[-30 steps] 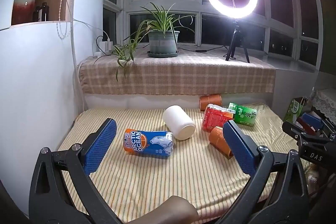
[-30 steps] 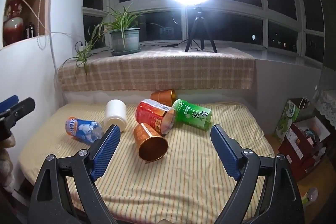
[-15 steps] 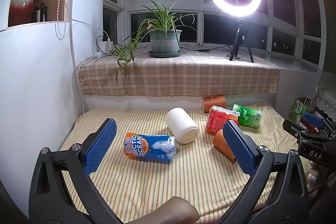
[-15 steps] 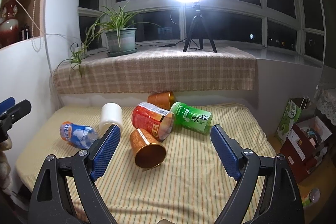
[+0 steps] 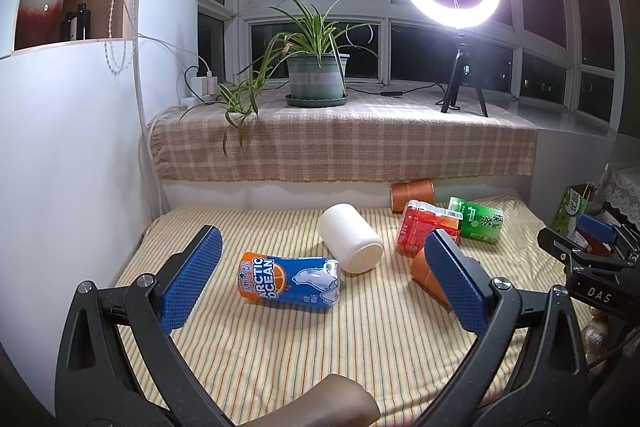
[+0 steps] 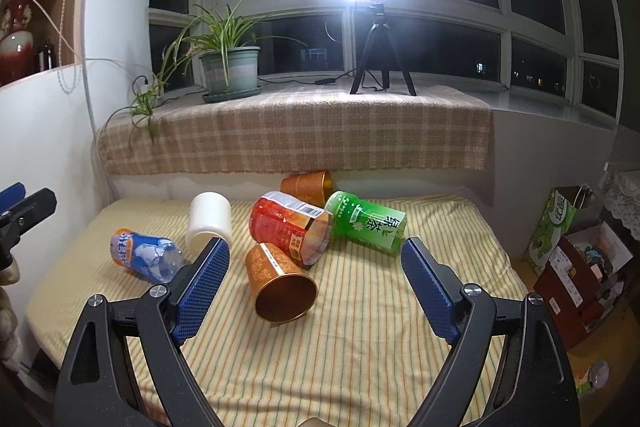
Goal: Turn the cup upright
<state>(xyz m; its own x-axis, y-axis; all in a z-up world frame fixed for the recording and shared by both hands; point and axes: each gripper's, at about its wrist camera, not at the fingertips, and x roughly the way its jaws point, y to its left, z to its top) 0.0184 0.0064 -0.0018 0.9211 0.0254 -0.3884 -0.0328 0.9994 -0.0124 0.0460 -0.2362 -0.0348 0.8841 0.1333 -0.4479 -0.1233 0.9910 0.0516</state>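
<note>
Both the left gripper [image 5: 320, 277] and the right gripper [image 6: 316, 273] hover with fingers spread apart and empty over the striped bed [image 6: 360, 347], where the orange cup [image 6: 280, 281] lies tipped on its side mid-bed.

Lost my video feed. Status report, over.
Left gripper and right gripper open, empty. All cups down; orange cup lies nearest the right gripper, mouth toward camera. Red cup touches it behind.

left wrist: above bed's [image 5: 280, 347] left, facing window | right wrist: probably further right | shared: bed
</note>
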